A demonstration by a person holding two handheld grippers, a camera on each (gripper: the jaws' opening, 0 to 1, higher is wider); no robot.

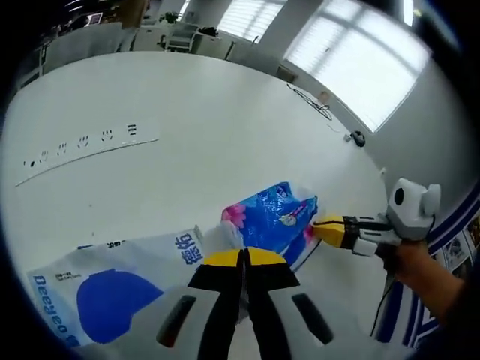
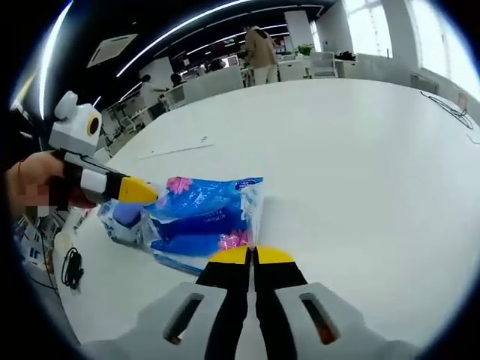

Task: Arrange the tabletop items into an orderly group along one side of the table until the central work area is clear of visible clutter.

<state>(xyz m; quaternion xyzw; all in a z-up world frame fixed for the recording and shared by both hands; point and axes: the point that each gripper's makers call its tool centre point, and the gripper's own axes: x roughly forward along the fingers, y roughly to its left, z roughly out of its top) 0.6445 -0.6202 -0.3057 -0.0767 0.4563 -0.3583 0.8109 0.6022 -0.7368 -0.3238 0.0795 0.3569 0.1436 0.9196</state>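
Observation:
A blue tissue pack with pink flowers lies on the white table. Beside it is a white bag with a blue print. My left gripper is shut, its yellow tips meeting at the pack's near edge. In the left gripper view my right gripper comes in from the right, pinching the pack's far corner. From the right gripper view, the pack lies straight ahead and my right gripper is shut on its loose plastic edge. The left gripper touches the pack's opposite end.
A long white strip lies flat on the table's left part, also the strip far off. A thin cable and a small dark object lie near the far edge. A person stands beyond the table.

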